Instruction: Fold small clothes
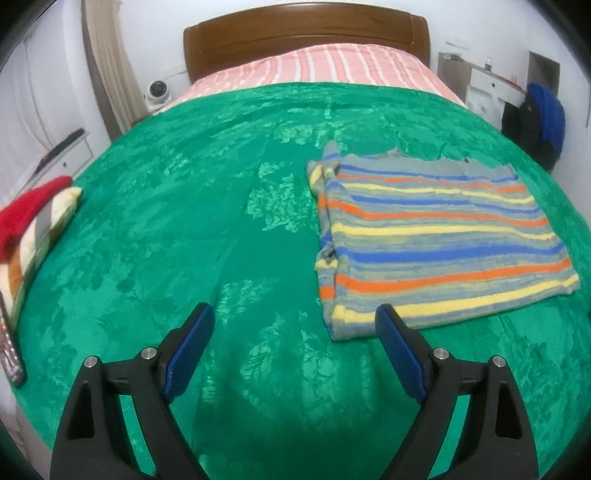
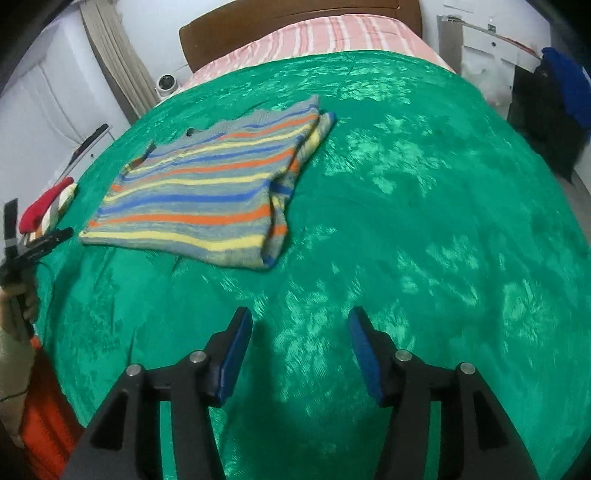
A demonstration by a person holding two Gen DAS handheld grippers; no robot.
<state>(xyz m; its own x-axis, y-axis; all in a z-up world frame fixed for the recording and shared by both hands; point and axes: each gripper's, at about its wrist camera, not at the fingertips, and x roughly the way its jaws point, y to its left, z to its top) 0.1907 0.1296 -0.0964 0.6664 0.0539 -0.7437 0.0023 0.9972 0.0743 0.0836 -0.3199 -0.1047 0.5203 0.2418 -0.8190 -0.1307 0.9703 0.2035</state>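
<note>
Left wrist view has the striped shirt point(image 1: 439, 236) lying flat on the green blanket point(image 1: 221, 221), already folded into a rough rectangle with one sleeve tucked along its left edge. It sits up and to the right of the left gripper point(image 1: 294, 317), and its near left corner comes just beside the tip of the right-hand blue pad point(image 1: 399, 354); can't tell whether they actually touch. The jaws there are spread really wide, nothing between them but bare blanket, not holding anything.

From the right wrist camera the same shirt point(image 2: 207, 188) is off to the upper left, well apart from the right gripper point(image 2: 300, 321). Those jaws are parted too, about a medium gap, narrower than the left ones, and empty. The blue pads point(image 2: 236, 358) hang over plain green blanket point(image 2: 424, 221), no cloth near them.

Further out: at the left edge of the bed there's a small pile of other clothes, something red point(image 1: 26, 214) on top with white and orange bits under it. In the right wrist view you can also see the person's hand point(image 2: 18, 306) at the far left gripping the other tool's handle, near that red pile point(image 2: 44, 203). Past the blanket is a pink striped sheet point(image 1: 332, 62) and a brown wooden headboard point(image 1: 306, 33). A white dome camera point(image 1: 159, 90) sits left of the bed, and dark and blue clothing point(image 1: 543, 122) hangs on the right.
</note>
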